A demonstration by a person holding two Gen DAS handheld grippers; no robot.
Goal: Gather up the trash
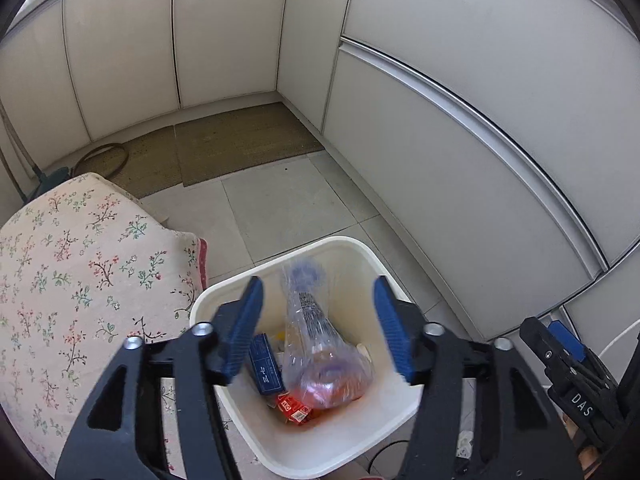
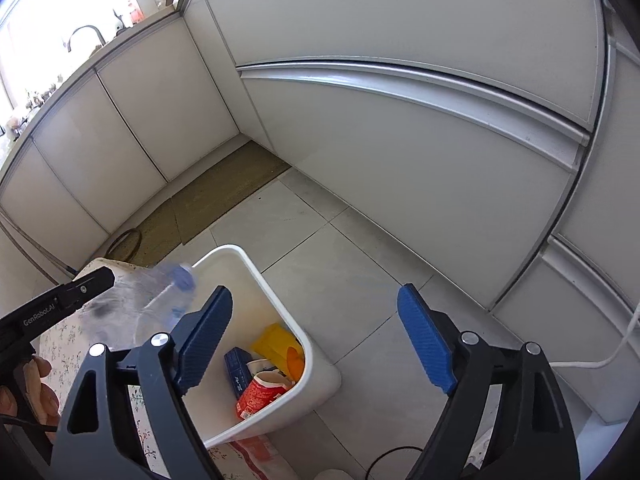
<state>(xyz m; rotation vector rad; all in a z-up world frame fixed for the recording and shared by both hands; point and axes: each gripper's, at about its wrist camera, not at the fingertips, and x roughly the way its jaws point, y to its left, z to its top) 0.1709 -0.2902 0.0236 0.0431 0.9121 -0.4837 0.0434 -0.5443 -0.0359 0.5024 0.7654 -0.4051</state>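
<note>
A white trash bin (image 1: 224, 292) stands on the tiled floor beside a floral-covered table. My left gripper (image 1: 318, 286) is open right above the bin. A clear plastic bottle with a blue cap (image 1: 316, 340) is between its fingers and apart from both pads, blurred, over the bin. Inside the bin lie a dark blue box (image 1: 265, 364) and red packaging (image 1: 294, 406). In the right wrist view my right gripper (image 2: 316, 296) is open and empty over the bin (image 2: 320, 376), with the bottle (image 2: 160, 300) blurred at the left gripper's tip (image 2: 92, 280).
A floral tablecloth (image 1: 72, 272) covers the table left of the bin. White cabinets (image 1: 460, 160) line the back and right. A brown mat (image 1: 240, 140) lies on the floor in the corner. A white cable (image 2: 624, 332) hangs at the right. A yellow carton (image 2: 276, 344) lies in the bin.
</note>
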